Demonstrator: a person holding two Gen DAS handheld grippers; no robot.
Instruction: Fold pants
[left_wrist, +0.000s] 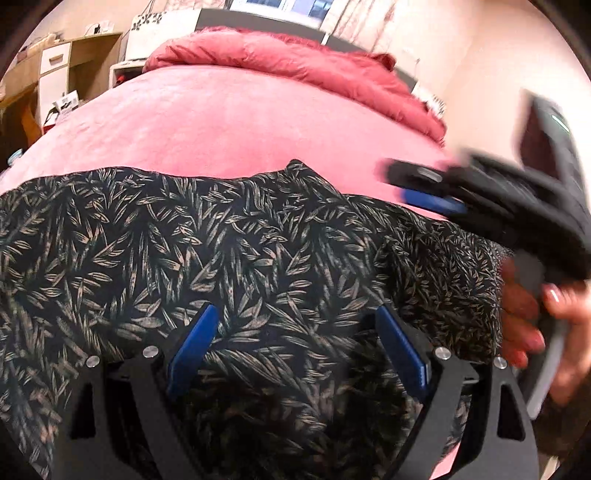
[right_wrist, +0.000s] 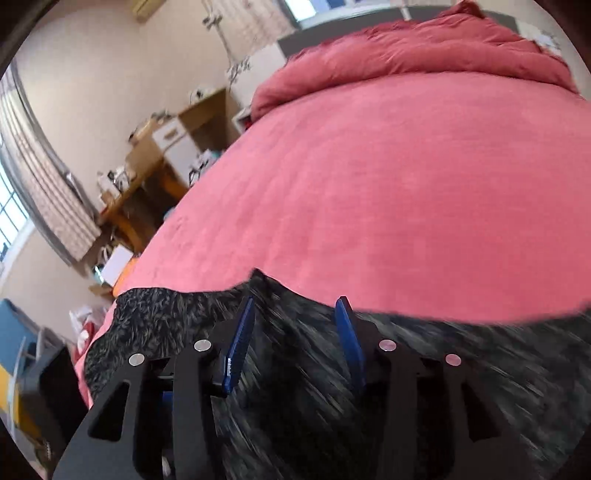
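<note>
A: Since spread flat over the pink bed (left_wrist: 229, 122), pants (left_wrist: 258, 236) sitting at 6 o'clock, right under both grippers.
B: Yep. Left gripper (left_wrist: 295, 339) jaws spread wide, pinching nothing; right gripper (right_wrist: 295, 332) jaws parted, nothing gripped, blurry.

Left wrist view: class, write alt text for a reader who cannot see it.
Dark leaf-print pants lie spread across a pink bed, under the open left gripper with its blue fingers. At right, a hand holds the blurred right gripper.
</note>
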